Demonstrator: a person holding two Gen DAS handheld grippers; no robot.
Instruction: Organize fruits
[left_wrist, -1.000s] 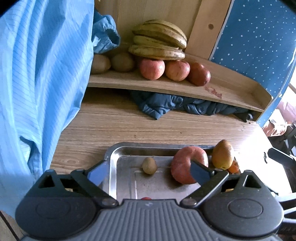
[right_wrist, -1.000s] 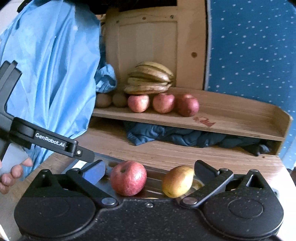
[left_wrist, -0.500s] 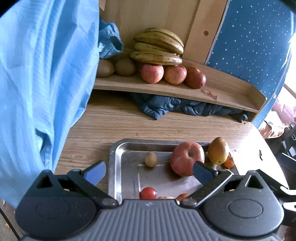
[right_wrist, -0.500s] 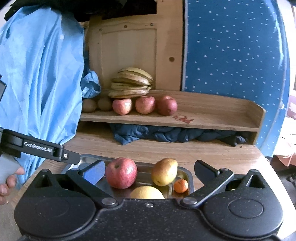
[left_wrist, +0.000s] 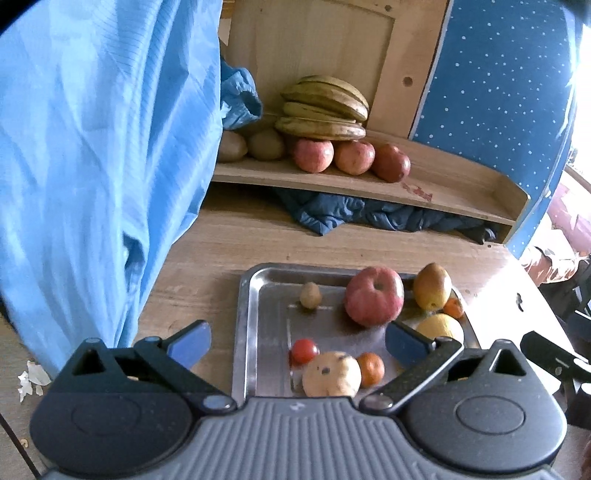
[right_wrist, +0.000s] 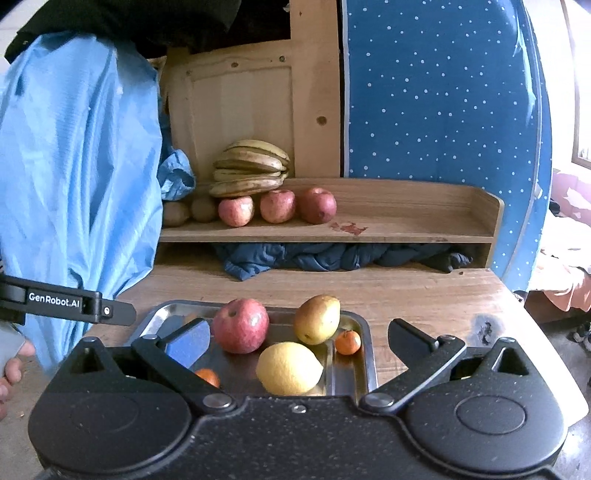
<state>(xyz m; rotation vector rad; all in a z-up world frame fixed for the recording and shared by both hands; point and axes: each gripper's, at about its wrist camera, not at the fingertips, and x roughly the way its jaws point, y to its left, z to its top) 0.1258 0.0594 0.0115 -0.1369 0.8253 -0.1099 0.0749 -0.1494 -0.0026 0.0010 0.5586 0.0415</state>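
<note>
The left tool is hanging released above a shiny steel tray sitting on the wood-grain counter. A round red apple, tapered pear and smooth oval lemon are lying inside. The right tool is hovering released, gripping nothing.
</note>
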